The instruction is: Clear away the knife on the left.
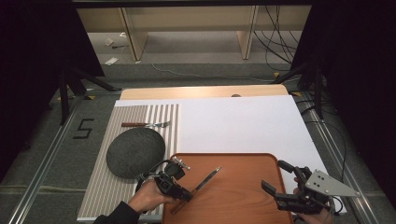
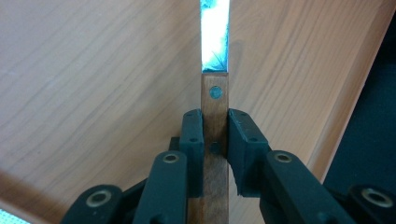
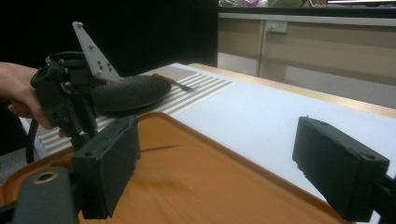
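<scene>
Wooden-handled steel table knife (image 1: 201,182) sits clamped by its handle in the left gripper (image 1: 180,192) over the orange-brown wooden tray's (image 1: 243,161) near-left corner, blade slanting toward the far right; right gripper (image 1: 279,184), jaws apart and empty, hangs at the tray's near-right edge.

A pale wooden table (image 1: 201,92) stands on a grey carpeted floor (image 1: 37,140), its far edge bare beyond a white sheet (image 1: 243,123). To the left on the floor a black mark shaped like a five (image 1: 83,128) is taped down, beside a metal floor rail (image 1: 44,163) that runs from near to far. At the far side stands light wooden shelving (image 1: 187,28) with upright panels. Black cables (image 1: 275,37) trail over the floor at far right (some hang in loops). Black curtains (image 1: 37,42) close both sides, with black stand legs (image 1: 70,84) before them.
</scene>
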{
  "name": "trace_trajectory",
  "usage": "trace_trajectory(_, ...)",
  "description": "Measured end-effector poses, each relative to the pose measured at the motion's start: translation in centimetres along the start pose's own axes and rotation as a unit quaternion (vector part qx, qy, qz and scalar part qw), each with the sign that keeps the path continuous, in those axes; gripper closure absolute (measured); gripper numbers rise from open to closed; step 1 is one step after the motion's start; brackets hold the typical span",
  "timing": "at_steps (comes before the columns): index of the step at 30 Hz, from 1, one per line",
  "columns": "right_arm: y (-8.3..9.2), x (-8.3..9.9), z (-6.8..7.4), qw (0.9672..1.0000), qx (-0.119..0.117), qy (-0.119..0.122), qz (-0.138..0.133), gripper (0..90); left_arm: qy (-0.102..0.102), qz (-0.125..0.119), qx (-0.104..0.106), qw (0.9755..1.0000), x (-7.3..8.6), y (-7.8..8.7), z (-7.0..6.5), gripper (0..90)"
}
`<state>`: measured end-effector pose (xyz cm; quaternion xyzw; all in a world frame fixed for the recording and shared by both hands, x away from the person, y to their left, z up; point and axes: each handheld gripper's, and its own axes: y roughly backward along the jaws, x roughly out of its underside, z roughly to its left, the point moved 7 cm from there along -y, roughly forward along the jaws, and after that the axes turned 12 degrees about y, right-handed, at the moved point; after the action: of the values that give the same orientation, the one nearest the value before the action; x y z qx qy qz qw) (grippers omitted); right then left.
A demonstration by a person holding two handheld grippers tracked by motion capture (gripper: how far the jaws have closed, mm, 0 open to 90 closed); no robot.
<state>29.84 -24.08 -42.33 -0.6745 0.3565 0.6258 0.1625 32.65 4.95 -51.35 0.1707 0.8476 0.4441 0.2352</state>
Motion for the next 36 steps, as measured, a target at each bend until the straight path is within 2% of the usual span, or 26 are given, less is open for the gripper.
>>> trace_trajectory(9,0.0,0.0,0.0,1.0000,-0.001,0.000,0.000,15.9,0.014,0.019,-0.003,0.9997,0.1,-0.7,0.3,76.4)
trace_trajectory(11,0.0,0.0,0.0,1.0000,-0.001,0.000,0.000,15.9,0.021,0.020,0.003,0.9996,0.1,-0.9,0.3,76.2)
trace_trajectory(15,0.0,0.0,0.0,1.0000,-0.001,0.001,0.000,16.0,0.018,0.028,-0.003,0.9995,0.3,-1.2,0.4,76.0)
trace_trajectory(18,0.0,0.0,0.0,1.0000,-0.001,0.001,0.000,15.9,0.015,0.025,-0.006,0.9996,0.2,-1.4,0.3,75.7)
trace_trajectory(20,0.0,0.0,0.0,1.0000,-0.001,0.000,0.000,15.9,0.015,0.023,-0.002,0.9996,0.2,-1.4,0.3,68.1)
trace_trajectory(21,0.0,0.0,0.0,1.0000,-0.001,0.000,0.000,15.9,0.003,0.010,0.002,0.9999,-0.1,-1.1,0.2,62.7)
trace_trajectory(22,0.0,0.0,0.0,1.0000,-0.001,0.000,0.000,15.9,0.003,0.010,0.002,0.9999,-0.1,-1.1,0.2,60.4)
trace_trajectory(23,0.0,0.0,0.1,1.0000,-0.001,0.001,0.000,15.9,-0.006,-0.013,0.008,0.9999,-0.4,-0.8,-0.1,60.4)
trace_trajectory(24,0.0,0.0,0.1,1.0000,-0.001,0.001,0.000,15.9,-0.029,-0.037,0.007,0.9988,-0.9,-0.4,-0.5,52.8)
trace_trajectory(25,0.0,0.0,0.1,1.0000,-0.001,0.001,0.000,15.9,-0.029,-0.037,0.007,0.9988,-0.9,-0.4,-0.5,49.0)
trace_trajectory(26,0.0,0.0,0.1,1.0000,-0.001,0.001,0.000,15.9,-0.042,-0.051,0.010,0.9977,-1.1,-0.1,-1.0,49.0)
trace_trajectory(27,0.0,0.0,0.0,1.0000,-0.001,0.001,0.000,15.9,-0.052,-0.063,0.004,0.9966,-1.2,0.0,-1.3,44.6)
trace_trajectory(28,0.0,0.0,0.0,1.0000,-0.001,0.001,0.000,15.9,-0.075,-0.076,-0.011,0.9942,-1.4,0.0,-1.8,35.5)
trace_trajectory(29,0.0,0.0,0.0,1.0000,-0.001,0.001,0.000,15.9,-0.075,-0.076,-0.011,0.9942,-1.4,0.0,-1.8,31.8)
trace_trajectory(31,0.0,0.0,0.0,1.0000,0.000,0.001,0.000,15.9,-0.109,-0.081,-0.027,0.9903,-1.4,-0.2,-2.7,28.6)
trace_trajectory(32,0.0,0.0,0.0,1.0000,0.000,0.001,0.000,15.9,-0.109,-0.081,-0.027,0.9903,-1.4,-0.2,-2.7,28.2)
trace_trajectory(35,0.0,0.0,0.0,1.0000,-0.001,0.001,0.000,15.9,-0.139,-0.091,-0.035,0.9856,-1.6,-0.4,-3.8,27.6)
trace_trajectory(36,0.0,0.0,0.0,1.0000,-0.001,0.001,0.000,15.9,-0.139,-0.091,-0.035,0.9856,-1.6,-0.4,-3.8,27.6)
